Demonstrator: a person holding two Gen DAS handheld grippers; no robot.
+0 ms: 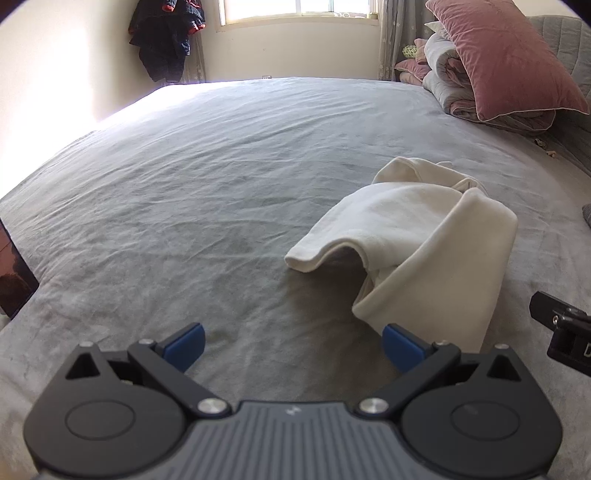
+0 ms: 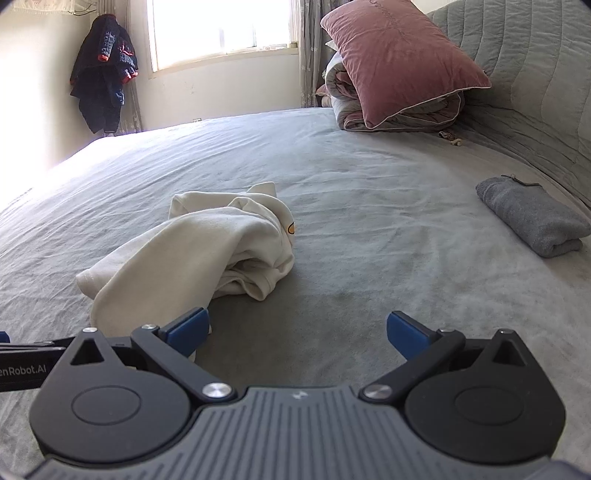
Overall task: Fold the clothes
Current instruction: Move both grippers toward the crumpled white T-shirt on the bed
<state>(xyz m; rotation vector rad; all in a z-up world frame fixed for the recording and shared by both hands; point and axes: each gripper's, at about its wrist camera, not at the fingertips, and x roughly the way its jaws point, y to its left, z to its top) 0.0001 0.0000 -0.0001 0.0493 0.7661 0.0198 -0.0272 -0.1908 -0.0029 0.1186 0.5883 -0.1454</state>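
Observation:
A crumpled cream-white garment (image 1: 413,236) lies bunched on the grey bed sheet (image 1: 184,184), ahead and to the right of my left gripper (image 1: 293,345). That gripper is open, with nothing between its blue pads; its right pad sits close to the garment's near corner. From the right wrist the same garment (image 2: 207,243) lies ahead to the left, showing a small orange print on one side. My right gripper (image 2: 297,332) is open and empty above the sheet, its left pad near the garment's near edge. A folded grey garment (image 2: 535,218) rests at the right.
A pink pillow (image 2: 399,62) leans on a rolled quilt (image 2: 402,110) at the head of the bed by the padded grey headboard (image 2: 535,74). Dark clothes (image 2: 105,70) hang in the far corner beside a bright window (image 2: 218,29). The bed's left edge (image 1: 22,258) drops off.

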